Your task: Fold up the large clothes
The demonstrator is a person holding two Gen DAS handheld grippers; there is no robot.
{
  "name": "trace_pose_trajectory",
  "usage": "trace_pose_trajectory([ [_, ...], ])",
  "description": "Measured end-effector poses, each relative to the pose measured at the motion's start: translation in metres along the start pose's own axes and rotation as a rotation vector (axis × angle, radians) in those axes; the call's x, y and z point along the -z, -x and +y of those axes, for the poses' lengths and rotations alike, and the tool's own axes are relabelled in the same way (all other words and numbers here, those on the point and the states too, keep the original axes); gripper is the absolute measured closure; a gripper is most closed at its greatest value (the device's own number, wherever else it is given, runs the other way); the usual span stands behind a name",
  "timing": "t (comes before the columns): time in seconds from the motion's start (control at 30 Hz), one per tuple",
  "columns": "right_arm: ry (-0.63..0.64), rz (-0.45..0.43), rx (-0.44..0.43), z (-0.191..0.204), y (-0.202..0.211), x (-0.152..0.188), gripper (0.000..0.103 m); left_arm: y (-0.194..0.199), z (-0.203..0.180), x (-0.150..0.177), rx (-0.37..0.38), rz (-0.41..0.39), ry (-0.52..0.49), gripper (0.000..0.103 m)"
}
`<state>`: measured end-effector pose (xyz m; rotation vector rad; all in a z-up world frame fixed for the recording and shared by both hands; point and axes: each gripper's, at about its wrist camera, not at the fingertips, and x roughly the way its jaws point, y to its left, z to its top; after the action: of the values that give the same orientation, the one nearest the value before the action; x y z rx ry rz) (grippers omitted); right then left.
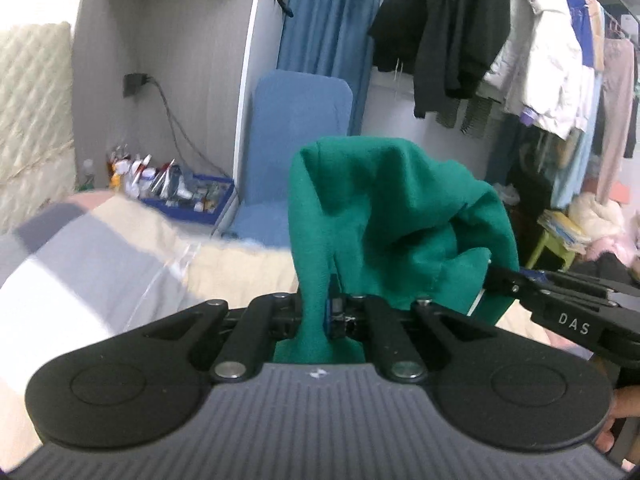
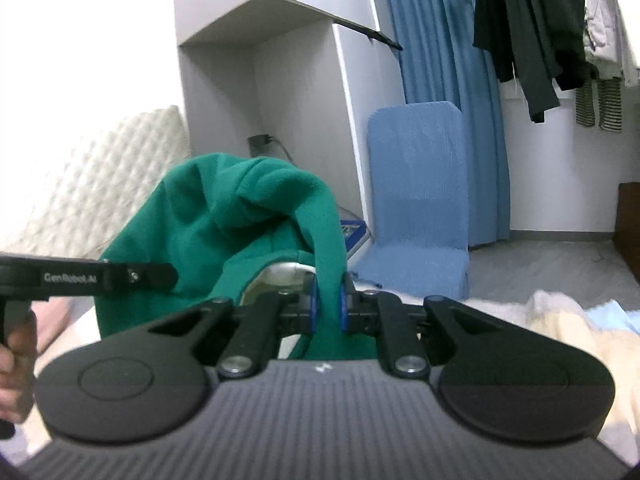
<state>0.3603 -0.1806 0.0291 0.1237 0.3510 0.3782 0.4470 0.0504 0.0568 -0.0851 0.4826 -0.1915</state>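
Green garment (image 1: 400, 216): bunched, lifted above the bed (image 1: 100, 248), centre frame in both wrist views. Left gripper (image 1: 330, 312): pads pressed together, pinching a fold of it at 6 o'clock. Right gripper (image 2: 329, 306): likewise clamped on a fold.

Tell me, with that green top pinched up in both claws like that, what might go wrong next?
Three things, I'd guess. Each gripper, left and right, pinches only a narrow bunch of the green garment, so the cloth could slip out. The fabric hangs crumpled between them, so a fold made now may come out crooked. The blue crate of bottles beside the bed could be knocked if the cloth swings that way.
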Motion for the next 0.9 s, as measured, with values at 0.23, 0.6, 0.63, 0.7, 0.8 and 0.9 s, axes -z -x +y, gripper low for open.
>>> trace_pose_trajectory([
  [0.23, 0.035, 0.061, -0.001, 0.035, 0.084, 0.070, 0.090, 0.085, -0.015, 0.108, 0.019, 0.057, 0.075, 0.097],
  [0.6, -0.038, 0.276, 0.034, 0.045, 0.119, 0.162, 0.088, 0.122, -0.024, 0.245, 0.031, 0.135, 0.139, 0.092],
  [0.63, -0.047, 0.286, 0.036, 0.045, 0.121, 0.165, 0.088, 0.125, -0.024, 0.251, 0.043, 0.131, 0.142, 0.088],
  [0.7, -0.071, 0.296, 0.042, 0.041, 0.125, 0.167, 0.087, 0.134, -0.026, 0.260, 0.068, 0.111, 0.126, 0.052],
  [0.8, -0.135, 0.320, 0.026, 0.035, 0.138, 0.169, 0.065, 0.154, -0.025, 0.269, 0.110, 0.072, 0.132, 0.039],
  [0.9, -0.203, 0.321, -0.011, 0.030, 0.155, 0.171, 0.042, 0.182, -0.015, 0.273, 0.165, 0.020, 0.168, 0.037],
])
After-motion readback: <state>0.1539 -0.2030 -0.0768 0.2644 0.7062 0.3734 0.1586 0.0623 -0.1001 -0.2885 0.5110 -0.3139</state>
